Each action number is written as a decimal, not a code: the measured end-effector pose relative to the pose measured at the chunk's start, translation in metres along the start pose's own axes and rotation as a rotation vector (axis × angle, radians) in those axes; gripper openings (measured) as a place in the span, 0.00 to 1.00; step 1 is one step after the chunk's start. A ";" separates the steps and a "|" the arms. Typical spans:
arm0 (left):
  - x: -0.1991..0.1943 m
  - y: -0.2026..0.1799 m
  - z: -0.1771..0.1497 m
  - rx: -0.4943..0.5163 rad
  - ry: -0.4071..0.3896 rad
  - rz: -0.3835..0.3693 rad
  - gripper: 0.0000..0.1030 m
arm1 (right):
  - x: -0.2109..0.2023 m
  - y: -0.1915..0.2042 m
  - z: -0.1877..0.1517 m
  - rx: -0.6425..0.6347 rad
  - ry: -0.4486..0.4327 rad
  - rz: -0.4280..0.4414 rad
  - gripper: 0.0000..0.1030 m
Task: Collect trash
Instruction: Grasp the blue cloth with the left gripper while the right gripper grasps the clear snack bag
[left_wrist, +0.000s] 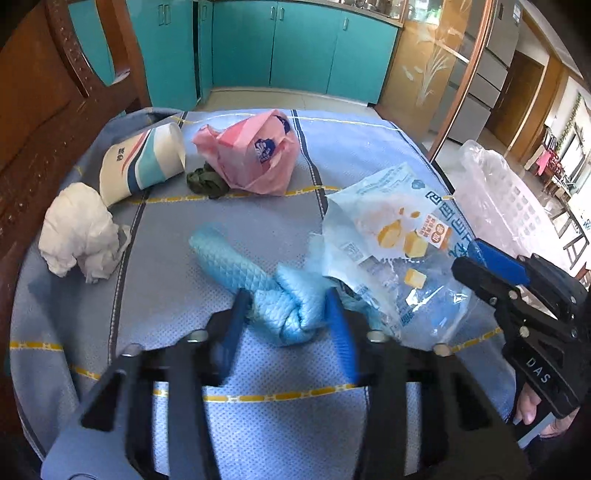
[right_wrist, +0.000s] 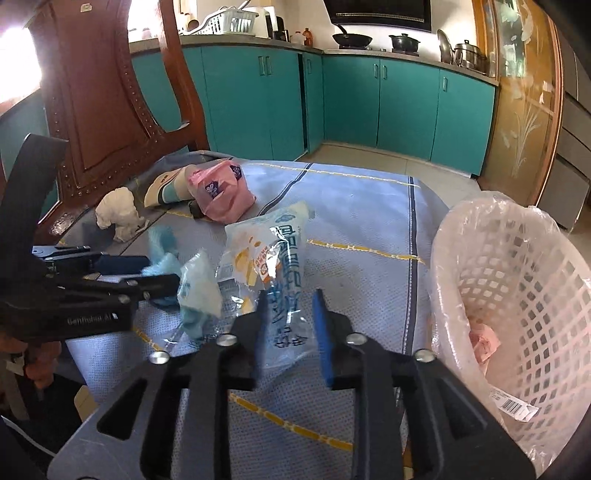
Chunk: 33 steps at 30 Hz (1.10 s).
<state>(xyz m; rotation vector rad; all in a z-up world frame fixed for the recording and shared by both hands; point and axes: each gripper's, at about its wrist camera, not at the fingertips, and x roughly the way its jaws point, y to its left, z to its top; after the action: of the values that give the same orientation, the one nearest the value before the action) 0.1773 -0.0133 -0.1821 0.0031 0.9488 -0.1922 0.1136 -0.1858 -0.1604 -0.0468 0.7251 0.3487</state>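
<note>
"DAS" on right claw (left_wrist: 480, 254) — apparently

Daylight was bright and even; a blown-out window glare (right_wrist: 16, 62) sat upper left in my right wrist view. Heavy fisheye bending and dark vignette at all corners. My near black gripper arms were soft and blurred, the blue-grey woven tablecloth (left_wrist: 177, 229) stayed sharp, and shadows were faint.
</note>
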 end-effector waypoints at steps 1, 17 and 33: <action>-0.003 0.000 -0.001 0.020 -0.007 0.022 0.37 | 0.000 0.001 0.000 -0.001 -0.001 0.000 0.37; -0.026 0.023 -0.013 0.033 -0.016 0.044 0.57 | 0.009 0.020 -0.002 -0.036 0.019 0.029 0.53; -0.021 0.015 -0.019 0.075 -0.059 0.108 0.34 | 0.011 0.038 -0.006 -0.113 0.001 0.035 0.25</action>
<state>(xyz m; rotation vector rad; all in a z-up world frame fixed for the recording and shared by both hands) 0.1522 0.0061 -0.1777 0.1174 0.8794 -0.1272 0.1053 -0.1479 -0.1692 -0.1417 0.7076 0.4233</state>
